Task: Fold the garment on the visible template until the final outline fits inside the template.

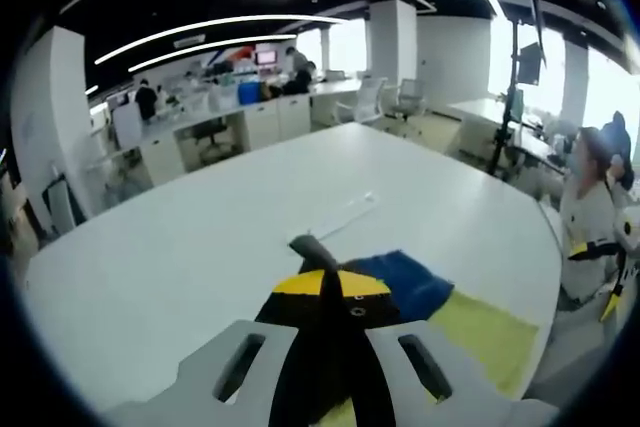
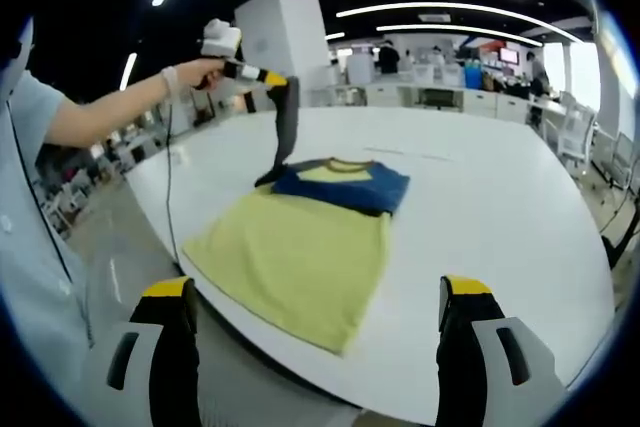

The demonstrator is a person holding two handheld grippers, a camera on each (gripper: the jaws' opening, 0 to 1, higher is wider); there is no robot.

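Closed fingers (image 1: pixel 322 282) of the left gripper (image 1: pixel 327 292) meet at their yellow-banded tips in the left gripper view, pressed down at the edge of the garment (image 1: pixel 405 282); whether cloth is pinched between them I cannot tell. Blue and yellow fabric lies just beyond the tips on the white table (image 1: pixel 200 237). In the right gripper view, the right gripper (image 2: pixel 315 322) hangs with jaws spread wide and nothing between them, over the table's near edge. The garment lies flat mid-table, blue part folded over the yellow body. No template outline is distinguishable, so at least one fold looks done, with more probably left.
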